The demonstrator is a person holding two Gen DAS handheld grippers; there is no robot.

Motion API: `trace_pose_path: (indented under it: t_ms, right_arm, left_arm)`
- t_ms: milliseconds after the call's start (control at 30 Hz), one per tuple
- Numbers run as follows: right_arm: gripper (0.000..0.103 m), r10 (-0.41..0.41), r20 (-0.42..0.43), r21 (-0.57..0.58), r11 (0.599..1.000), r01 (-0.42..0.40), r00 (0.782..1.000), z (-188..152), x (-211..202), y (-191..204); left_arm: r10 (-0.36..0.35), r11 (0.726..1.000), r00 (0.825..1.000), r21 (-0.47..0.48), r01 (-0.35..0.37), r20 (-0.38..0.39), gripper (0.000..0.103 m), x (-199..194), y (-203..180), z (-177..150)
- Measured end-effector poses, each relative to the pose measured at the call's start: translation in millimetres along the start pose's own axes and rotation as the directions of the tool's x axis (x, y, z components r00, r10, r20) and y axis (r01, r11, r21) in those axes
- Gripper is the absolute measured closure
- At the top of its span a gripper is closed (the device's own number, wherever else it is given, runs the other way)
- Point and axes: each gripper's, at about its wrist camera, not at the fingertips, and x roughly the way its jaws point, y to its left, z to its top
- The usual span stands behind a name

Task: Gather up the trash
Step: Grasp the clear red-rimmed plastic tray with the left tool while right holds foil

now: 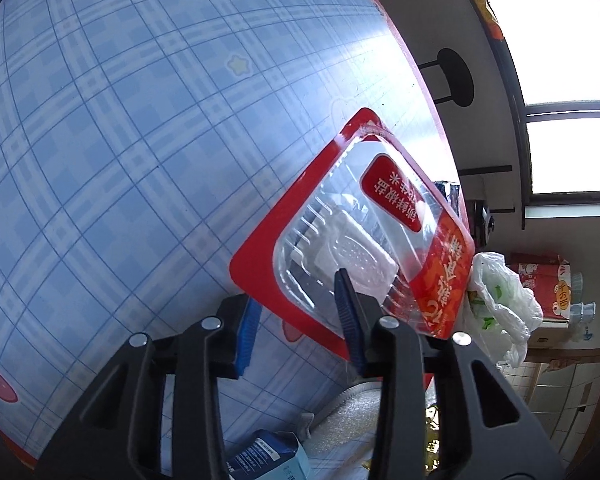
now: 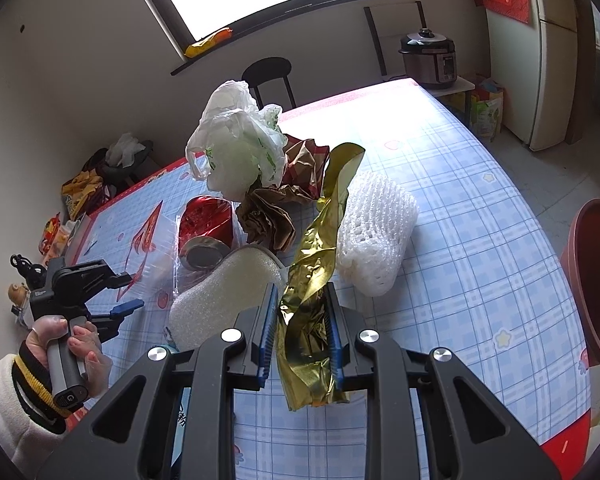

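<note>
left gripper (image 1: 300,312) lower centre of left wrist view, jaws straddling edge of red blister pack (image 1: 352,224) on blue plaid tablecloth (image 1: 140,140), pads not visibly pressing. right gripper (image 2: 302,332) lower centre of right wrist view, clenched on gold foil wrapper (image 2: 316,264); white foam net (image 2: 376,236) to its right.

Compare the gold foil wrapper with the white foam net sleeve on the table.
The gold foil wrapper is shiny, crinkled and strip-like; the white foam net sleeve is matte, puffy and meshed. The wrapper is pinched in the right gripper and rises off the table; the sleeve lies free on the cloth. Both are lightweight packaging trash.
</note>
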Motion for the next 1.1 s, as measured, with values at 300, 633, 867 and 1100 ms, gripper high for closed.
trace_pose_path:
  t_ms: [300, 633, 867, 1100]
  right_arm:
    - [0.080, 0.021, 0.019, 0.026, 0.999, -0.021, 1.000, -0.8, -11.0, -4.2]
    - [0.080, 0.057, 0.026, 0.022, 0.998, -0.058, 0.998, -4.5, -21.9, 0.0]
    - [0.080, 0.071, 0.038, 0.024, 0.997, -0.072, 0.997, -12.5, -34.9, 0.3]
    - [0.080, 0.065, 0.084, 0.039, 0.997, -0.069, 0.994, -12.4, -54.8, -8.8]
  left_arm:
    - [-0.009, 0.963, 0.997, 0.271, -0.012, 0.077, 0.088, -33.6, -19.4, -15.9]
    - [0.009, 0.948, 0.989, 0.312, -0.054, 0.144, 0.089, -83.7, 3.8, -30.7]
    - [0.000, 0.959, 0.990, 0.282, -0.041, 0.144, 0.089, -109.1, 11.8, -43.8]
    - [-0.043, 0.946, 0.989, 0.323, -0.005, 0.141, 0.089, -128.9, -18.7, -64.9]
